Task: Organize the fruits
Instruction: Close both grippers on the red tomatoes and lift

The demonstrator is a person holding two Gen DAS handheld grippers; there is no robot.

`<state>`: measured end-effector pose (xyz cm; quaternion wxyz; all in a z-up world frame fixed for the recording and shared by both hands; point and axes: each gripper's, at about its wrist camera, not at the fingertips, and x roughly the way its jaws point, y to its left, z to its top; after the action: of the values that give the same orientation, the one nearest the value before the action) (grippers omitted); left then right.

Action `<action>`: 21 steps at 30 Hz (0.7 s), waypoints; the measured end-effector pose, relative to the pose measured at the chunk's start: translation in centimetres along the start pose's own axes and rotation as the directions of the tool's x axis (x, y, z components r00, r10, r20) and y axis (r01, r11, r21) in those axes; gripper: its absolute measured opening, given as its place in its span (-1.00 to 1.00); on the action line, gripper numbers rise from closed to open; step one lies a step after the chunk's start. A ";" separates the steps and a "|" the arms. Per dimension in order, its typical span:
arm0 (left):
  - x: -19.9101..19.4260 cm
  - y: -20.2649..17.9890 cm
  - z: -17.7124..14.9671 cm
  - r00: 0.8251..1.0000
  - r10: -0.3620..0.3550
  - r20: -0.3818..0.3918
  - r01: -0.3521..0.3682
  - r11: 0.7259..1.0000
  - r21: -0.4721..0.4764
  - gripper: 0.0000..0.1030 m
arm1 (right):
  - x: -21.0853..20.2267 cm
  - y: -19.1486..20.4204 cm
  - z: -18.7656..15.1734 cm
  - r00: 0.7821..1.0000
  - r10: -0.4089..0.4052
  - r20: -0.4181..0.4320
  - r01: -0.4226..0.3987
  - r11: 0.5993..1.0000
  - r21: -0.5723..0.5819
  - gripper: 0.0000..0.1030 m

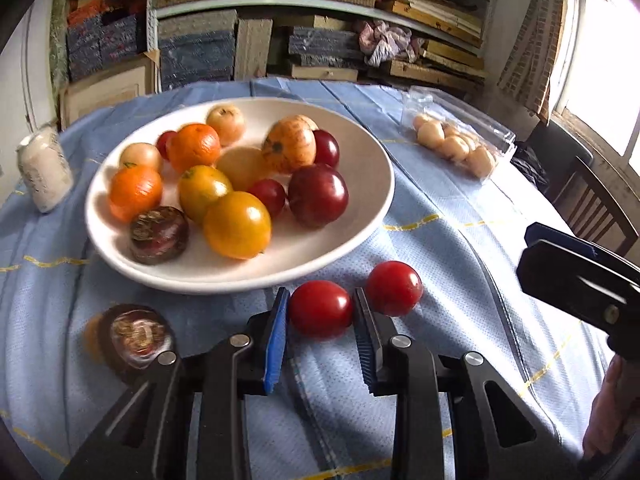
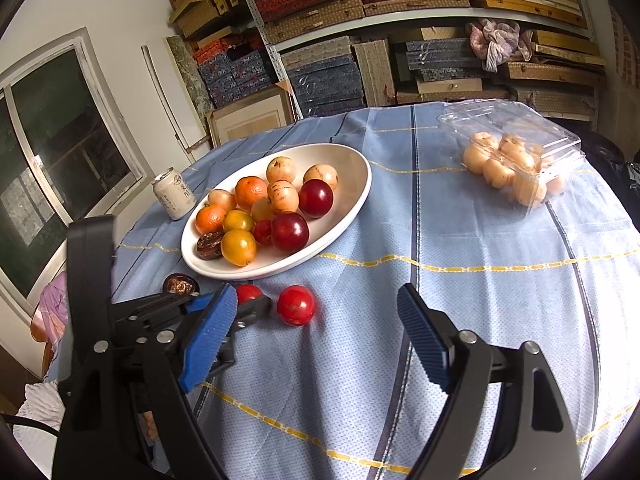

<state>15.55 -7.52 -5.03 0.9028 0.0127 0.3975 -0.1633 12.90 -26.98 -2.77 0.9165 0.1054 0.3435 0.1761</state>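
A white bowl (image 1: 360, 216) (image 2: 352, 208) on the blue cloth holds several orange, yellow, tan and dark red fruits. My left gripper (image 1: 320, 304) has its blue pads on both sides of a red fruit (image 1: 320, 309) on the cloth in front of the bowl; the pads look against it. The right wrist view shows this fruit (image 2: 247, 293) partly hidden behind the left gripper's fingers. A second red fruit (image 1: 394, 288) (image 2: 296, 305) lies just right of it. A dark halved fruit (image 1: 134, 336) (image 2: 180, 283) lies to the left. My right gripper (image 2: 320, 316) is open and empty above the cloth.
A clear plastic box of pale fruits (image 1: 456, 144) (image 2: 516, 168) sits at the far right of the table. A drink can (image 1: 44, 168) (image 2: 174, 194) stands left of the bowl. Shelves of boxes stand behind, and a chair (image 1: 592, 196) is at the right.
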 end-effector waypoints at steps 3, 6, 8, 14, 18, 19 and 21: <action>-1.6 0.1 -0.6 0.999 0.023 0.024 -0.023 1.000 0.019 -0.39 | 0.3 -0.3 -0.1 1.000 -0.013 -0.011 0.013 1.000 -0.004 0.56; -4.0 0.9 -1.7 0.998 0.045 0.042 -0.047 0.998 0.037 -0.39 | 1.1 0.0 -0.5 0.999 -0.028 -0.037 0.027 0.999 -0.029 0.56; -5.2 1.5 -2.4 0.996 0.073 0.045 -0.075 0.996 0.053 -0.39 | 1.7 0.6 -0.8 0.998 -0.029 -0.057 0.026 0.998 -0.053 0.56; -8.5 4.4 -5.2 0.983 0.157 0.097 -0.161 0.986 0.040 -0.39 | 3.4 3.5 -2.2 0.996 -0.024 -0.084 0.010 0.986 -0.165 0.48; -9.1 5.7 -5.7 0.982 0.160 0.101 -0.161 0.987 0.004 -0.39 | 4.5 4.1 -2.4 0.994 -0.054 -0.091 0.034 0.979 -0.202 0.12; -9.3 5.7 -5.6 0.982 0.154 0.113 -0.155 0.988 0.000 -0.39 | 4.7 3.9 -2.3 0.994 -0.058 -0.097 0.039 0.980 -0.194 -0.03; -9.7 5.6 -5.6 0.980 0.155 0.123 -0.157 0.988 0.008 -0.39 | 5.3 3.5 -2.0 0.992 -0.067 -0.105 0.049 0.984 -0.171 -0.31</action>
<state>7.14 1.43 -2.44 0.9353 0.0416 0.3380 -0.0961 14.45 -21.54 -6.32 0.9065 0.0079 0.3804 0.1831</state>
